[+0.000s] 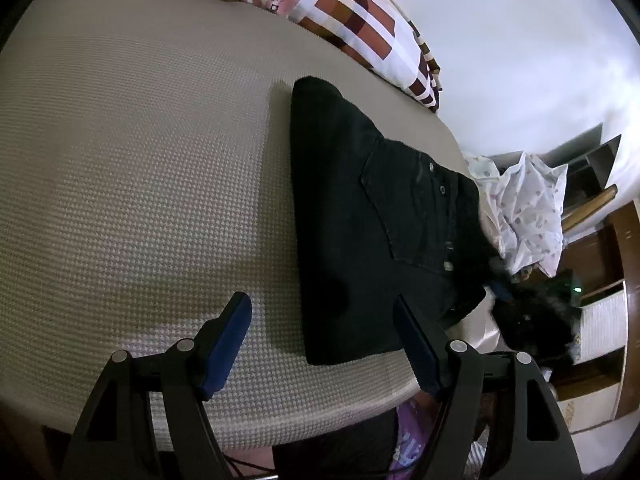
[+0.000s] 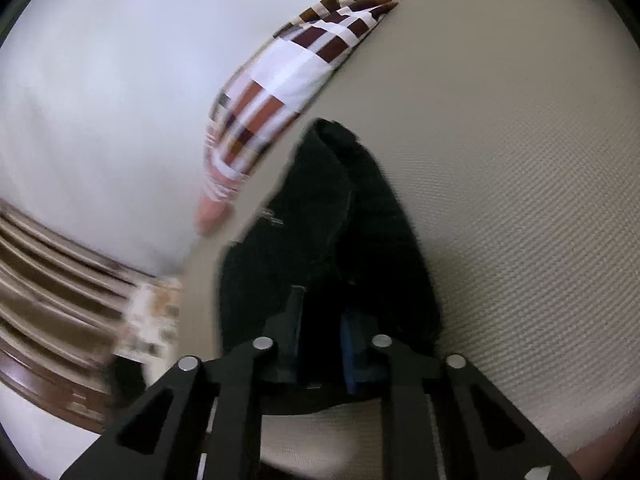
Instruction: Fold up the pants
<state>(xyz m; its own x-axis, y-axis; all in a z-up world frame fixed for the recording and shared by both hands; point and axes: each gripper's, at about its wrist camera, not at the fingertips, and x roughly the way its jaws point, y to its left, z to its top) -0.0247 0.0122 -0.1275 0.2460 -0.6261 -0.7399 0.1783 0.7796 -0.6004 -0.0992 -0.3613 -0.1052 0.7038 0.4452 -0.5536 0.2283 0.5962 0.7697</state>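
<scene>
In the left wrist view, the left gripper (image 1: 322, 334) sits nearest the lens, its two blue-padded fingers (image 1: 228, 344) spread wide apart with nothing between them. One pad hangs over the bare beige waffle-textured bed cover (image 1: 140, 168); the other hangs over the near corner of the dark folded denim pants (image 1: 360, 216). Whether that pad touches the cloth cannot be told.

The pants lie flat on the cover in a compact folded stack near the bed's edge, a back pocket with metal rivets facing up. Just beyond them, off the edge of the bed, sits a crumpled white patterned cloth (image 1: 528, 208), with wooden shelving (image 1: 596, 264) behind it. At the far end of the bed lies a pillow with brown, orange and white blocks (image 1: 360, 20) against a white wall (image 1: 520, 40).

In the right wrist view (blurred throughout), the right gripper (image 2: 320, 320) has its fingers drawn close together over the near end of the dark pants (image 2: 340, 220). Dark fabric fills the narrow gap between the pads, so it appears clamped on the cloth. The pants stretch away from it across the beige cover (image 2: 520, 180) toward the same checked pillow (image 2: 280, 80).
</scene>
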